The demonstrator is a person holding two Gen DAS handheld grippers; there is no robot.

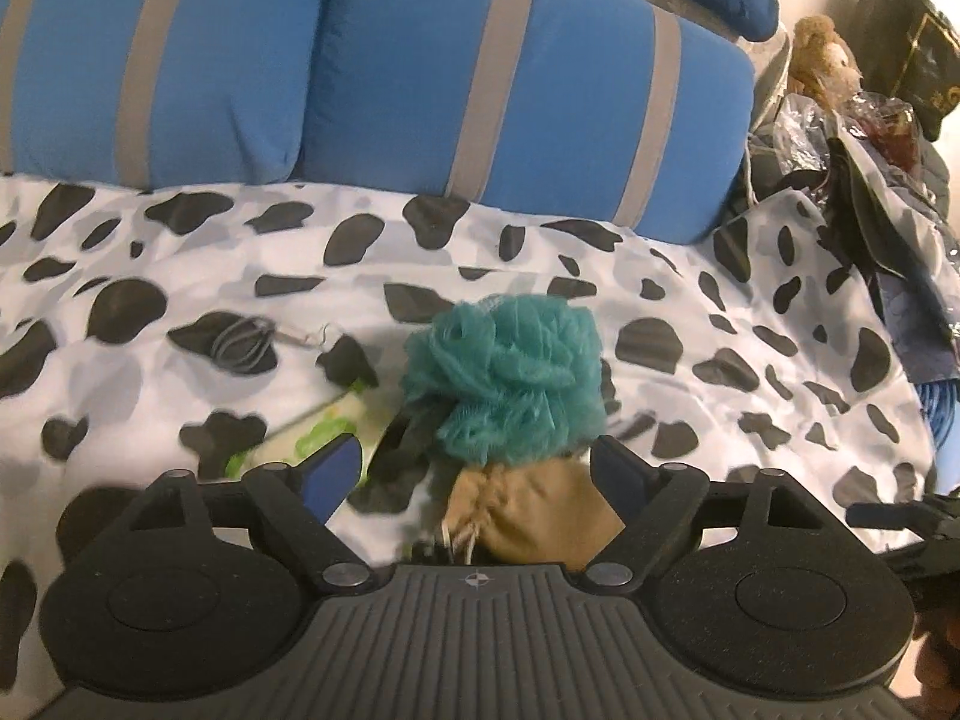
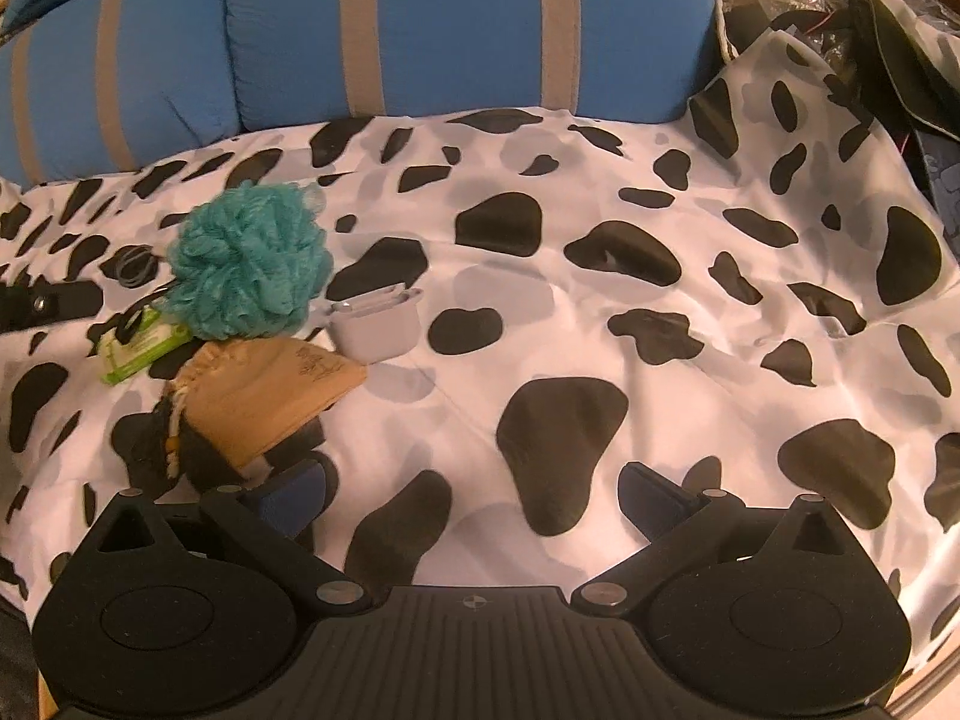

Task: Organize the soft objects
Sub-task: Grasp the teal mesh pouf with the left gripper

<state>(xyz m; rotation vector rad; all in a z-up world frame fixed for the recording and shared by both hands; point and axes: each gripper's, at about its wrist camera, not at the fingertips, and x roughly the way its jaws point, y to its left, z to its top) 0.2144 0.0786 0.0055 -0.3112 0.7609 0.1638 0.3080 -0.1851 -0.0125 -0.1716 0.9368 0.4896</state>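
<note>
Between the spread left tool (image 1: 474, 468) fingers, teal loofah (image 1: 504, 378), tan pouch (image 1: 534, 516), neither gripped

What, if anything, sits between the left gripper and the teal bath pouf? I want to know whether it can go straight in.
A tan drawstring pouch lies between the left gripper's open fingers, just in front of the teal bath pouf, which partly overlaps it. Reaching level would meet the pouch first; from above nothing visible covers the pouf.
</note>
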